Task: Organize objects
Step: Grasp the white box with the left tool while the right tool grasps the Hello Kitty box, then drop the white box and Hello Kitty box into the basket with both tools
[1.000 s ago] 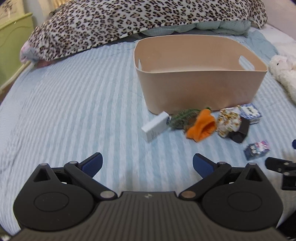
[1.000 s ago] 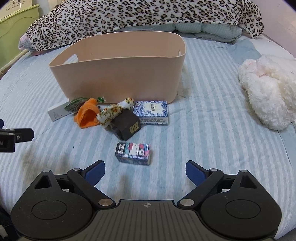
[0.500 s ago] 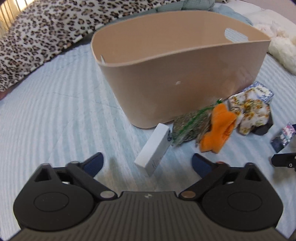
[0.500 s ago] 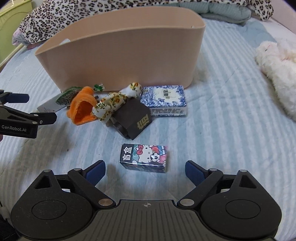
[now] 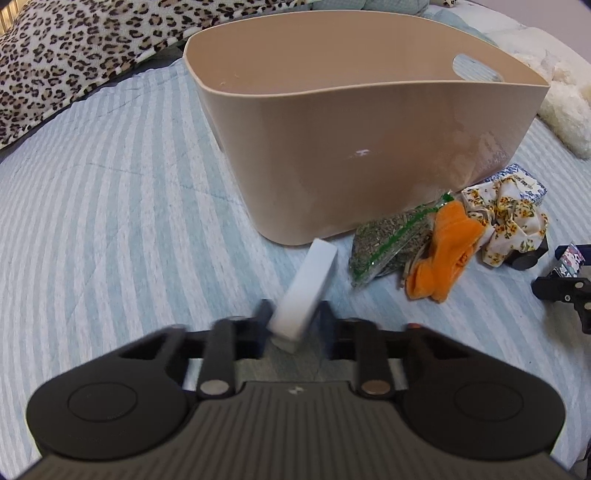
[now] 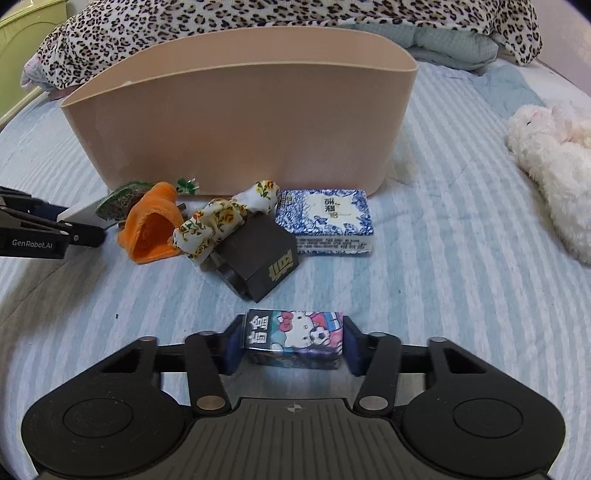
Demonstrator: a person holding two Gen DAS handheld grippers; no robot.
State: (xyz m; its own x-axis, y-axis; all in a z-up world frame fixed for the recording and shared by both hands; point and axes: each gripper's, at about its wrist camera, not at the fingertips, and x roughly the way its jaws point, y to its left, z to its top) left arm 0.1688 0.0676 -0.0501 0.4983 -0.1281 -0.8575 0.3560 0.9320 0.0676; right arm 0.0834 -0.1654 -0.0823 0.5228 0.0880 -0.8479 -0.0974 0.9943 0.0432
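Note:
A beige bin (image 5: 369,122) stands on the striped bed; it also shows in the right wrist view (image 6: 240,122). My left gripper (image 5: 293,321) is shut on the near end of a white box (image 5: 306,288) lying in front of the bin. My right gripper (image 6: 291,341) is shut on a Hello Kitty box (image 6: 295,338) resting on the bed. Between them lie a herb bag (image 5: 388,240), an orange cloth (image 6: 151,229), a floral scrunchie (image 6: 218,221), a black box (image 6: 258,258) and a blue-patterned box (image 6: 325,218).
A leopard-print blanket (image 6: 258,18) is heaped behind the bin. A white plush toy (image 6: 554,166) lies to the right. A green cabinet (image 6: 22,55) stands off the bed's left edge. The left gripper shows at the left of the right wrist view (image 6: 51,229).
Both grippers moved forward and down and went from open to shut: the left onto the white box, the right onto the Hello Kitty box.

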